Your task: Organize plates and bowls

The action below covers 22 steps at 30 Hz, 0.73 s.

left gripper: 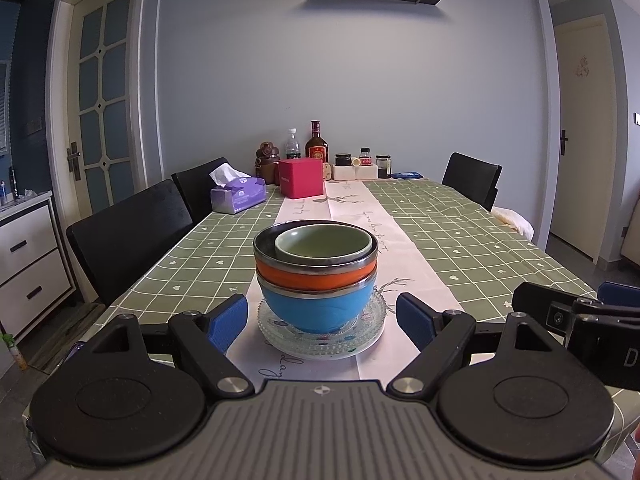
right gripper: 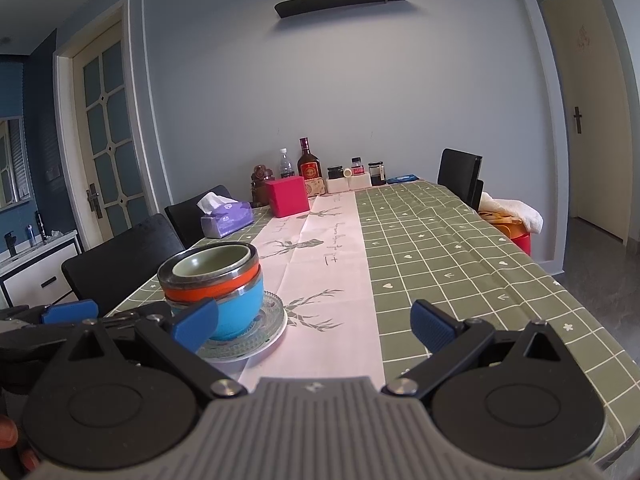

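Observation:
A stack of bowls stands on glass plates (left gripper: 362, 330) on the table's pale runner: a blue bowl (left gripper: 318, 308) at the bottom, an orange bowl (left gripper: 316, 276) in it, a dark bowl (left gripper: 264, 242) above, and a green bowl (left gripper: 322, 245) on top. My left gripper (left gripper: 322, 320) is open, its blue pads on either side of the stack's base, not touching. My right gripper (right gripper: 316, 326) is open and empty, to the right of the stack (right gripper: 216, 276).
A tissue box (left gripper: 238, 196), a red box (left gripper: 301, 178), bottles and jars (left gripper: 318, 144) stand at the table's far end. Black chairs (left gripper: 128, 236) line the left side; another chair (left gripper: 472, 178) is at the far right. A white cabinet (left gripper: 28, 264) stands left.

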{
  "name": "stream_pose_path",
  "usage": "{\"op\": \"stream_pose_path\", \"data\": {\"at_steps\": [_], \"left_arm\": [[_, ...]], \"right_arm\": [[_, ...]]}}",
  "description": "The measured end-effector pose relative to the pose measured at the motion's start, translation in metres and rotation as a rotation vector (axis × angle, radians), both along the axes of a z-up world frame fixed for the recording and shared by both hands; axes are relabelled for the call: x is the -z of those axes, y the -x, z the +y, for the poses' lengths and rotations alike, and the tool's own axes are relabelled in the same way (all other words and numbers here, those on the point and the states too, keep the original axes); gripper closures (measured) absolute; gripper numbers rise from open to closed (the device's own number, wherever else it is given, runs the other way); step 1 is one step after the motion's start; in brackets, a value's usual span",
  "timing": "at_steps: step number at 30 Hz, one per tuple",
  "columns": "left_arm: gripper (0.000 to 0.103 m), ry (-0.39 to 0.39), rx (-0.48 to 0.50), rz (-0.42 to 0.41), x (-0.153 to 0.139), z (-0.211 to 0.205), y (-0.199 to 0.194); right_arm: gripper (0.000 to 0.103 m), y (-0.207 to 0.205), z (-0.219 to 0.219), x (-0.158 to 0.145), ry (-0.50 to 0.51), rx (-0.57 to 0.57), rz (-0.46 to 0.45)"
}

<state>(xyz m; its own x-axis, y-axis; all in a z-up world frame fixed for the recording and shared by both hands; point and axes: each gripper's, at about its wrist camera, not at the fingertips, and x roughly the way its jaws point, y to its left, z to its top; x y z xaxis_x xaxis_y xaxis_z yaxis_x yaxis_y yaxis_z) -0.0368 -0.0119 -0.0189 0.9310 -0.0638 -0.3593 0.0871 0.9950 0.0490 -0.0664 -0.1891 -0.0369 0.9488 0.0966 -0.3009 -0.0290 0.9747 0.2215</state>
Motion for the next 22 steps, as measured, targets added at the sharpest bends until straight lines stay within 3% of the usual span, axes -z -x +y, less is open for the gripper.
{"op": "stream_pose_path", "data": {"at_steps": [22], "left_arm": [[0.005,0.000,-0.003,0.010,0.0022,0.0001,-0.0016]], "right_arm": [[0.003,-0.0053,0.0012,0.0036,-0.008,-0.003,0.018]]}}
